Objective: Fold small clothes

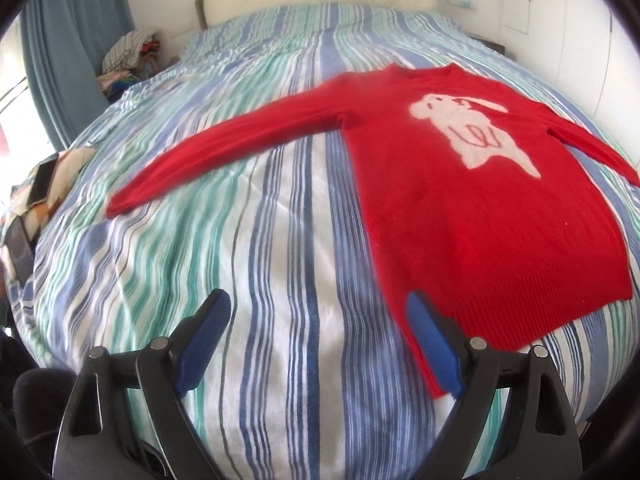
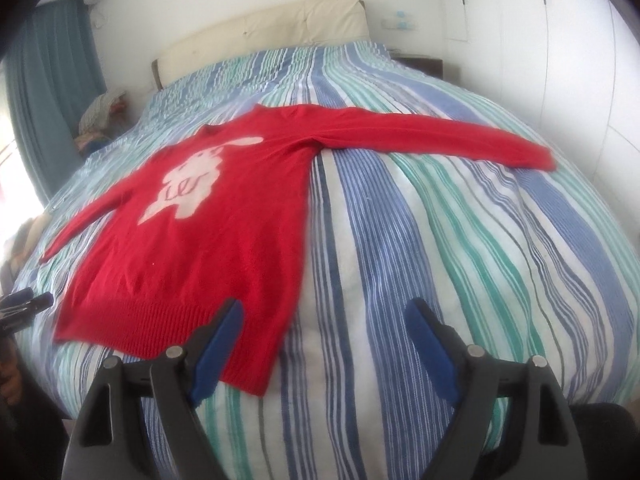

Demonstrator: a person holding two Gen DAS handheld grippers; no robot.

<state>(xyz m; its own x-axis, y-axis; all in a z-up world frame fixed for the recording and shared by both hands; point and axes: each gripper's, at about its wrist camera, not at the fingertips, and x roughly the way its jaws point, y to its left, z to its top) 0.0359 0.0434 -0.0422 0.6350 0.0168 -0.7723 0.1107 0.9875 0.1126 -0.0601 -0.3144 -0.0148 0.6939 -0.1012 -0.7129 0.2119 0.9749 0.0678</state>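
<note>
While both blue-padded grippers, left (image 1: 316,312) and right (image 2: 324,320), hover spread and empty, the red knitted rabbit sweater (image 1: 460,200) lies flat; a one-layer pinch could bunch its near hem.

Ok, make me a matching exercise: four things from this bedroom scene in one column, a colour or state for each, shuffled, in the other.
Column one:
1. sweater
2. duvet cover
3. curtain
4. left gripper

Column two:
A. blue, hanging beside the bed
B. red, spread flat with sleeves out
C. jaws apart, nothing between them
D. blue, green and white stripes

Pairs: 1-B, 2-D, 3-A, 4-C
</note>
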